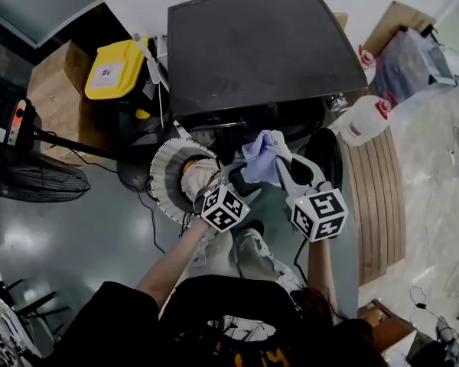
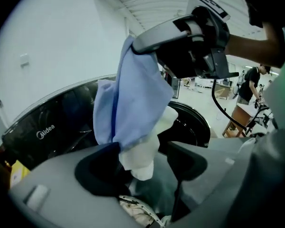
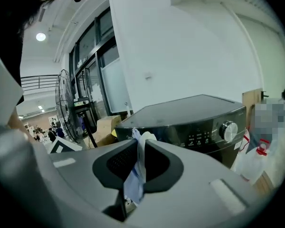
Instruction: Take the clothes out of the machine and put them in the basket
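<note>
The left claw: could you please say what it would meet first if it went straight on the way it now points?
The pale blue and white cloth, hanging from the shut right claw, with its lower end between the open jaws of the left claw. The dark washing machine probably lies behind it.

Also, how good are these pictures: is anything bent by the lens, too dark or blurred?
Head view: the lens bows the top of the washing machine and the floor; the bottom edge is very dark. Left gripper view: black corners, pale washed-out wall behind the light blue cloth. Right gripper view: black corners too; a mosaic patch at the right edge.
</note>
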`<state>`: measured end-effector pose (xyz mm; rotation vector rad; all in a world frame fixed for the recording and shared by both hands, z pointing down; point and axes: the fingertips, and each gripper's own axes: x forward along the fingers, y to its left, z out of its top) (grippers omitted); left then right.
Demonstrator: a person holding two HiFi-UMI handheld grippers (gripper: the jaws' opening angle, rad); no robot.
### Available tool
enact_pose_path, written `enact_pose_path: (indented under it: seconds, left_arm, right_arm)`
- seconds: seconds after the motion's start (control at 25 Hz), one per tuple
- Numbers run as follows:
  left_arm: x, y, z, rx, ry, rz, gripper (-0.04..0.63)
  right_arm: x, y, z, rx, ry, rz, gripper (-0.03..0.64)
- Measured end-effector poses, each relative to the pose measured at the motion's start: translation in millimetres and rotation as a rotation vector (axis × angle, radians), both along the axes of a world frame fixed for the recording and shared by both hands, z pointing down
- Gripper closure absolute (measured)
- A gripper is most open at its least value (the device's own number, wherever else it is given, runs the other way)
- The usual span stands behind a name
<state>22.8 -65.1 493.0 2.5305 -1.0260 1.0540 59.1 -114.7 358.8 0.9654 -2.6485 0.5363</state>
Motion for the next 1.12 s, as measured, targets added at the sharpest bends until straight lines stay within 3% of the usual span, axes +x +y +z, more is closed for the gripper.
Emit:
enact_pose_path:
  seconds: [0.16, 0.24, 0.36, 0.52, 0.8, 1.12]
  left_arm:
    - [-6.0, -10.5, -26.6, 0.043, 0.080, -0.128, 0.303]
    - [-11.6, -14.3, -41.1, 0.075, 0.116, -0.177, 0.362]
    - [-19.4, -14.1, -67.2, 0.130, 0.178, -0.215, 0.557]
    - [-29.0, -2.2, -106.5, 0.198, 0.237, -0.241, 0.564]
    - [-93.4, 14.3, -200.7, 0.389, 0.337, -0.417, 0.566]
    - [-176.5, 35.2, -320.4, 0.681, 0.322, -0.518, 0.566]
  right_arm:
    - [-1.6, 21.1, -31.5, 0.037, -0.022, -0.040, 0.563]
    - [-4.2, 31.6, -46.1, 0.054, -0.039, -0.060, 0.562]
    - [-10.2, 42.7, -66.7, 0.085, -0.073, -0.091, 0.562]
    - [-14.2, 51.4, -91.3, 0.132, -0.103, -0.124, 0.563]
    - [-52.8, 62.3, -145.7, 0.205, -0.248, -0.244, 0.562]
    - [-121.4, 76.8, -180.9, 0.273, -0.275, -0.404, 0.561]
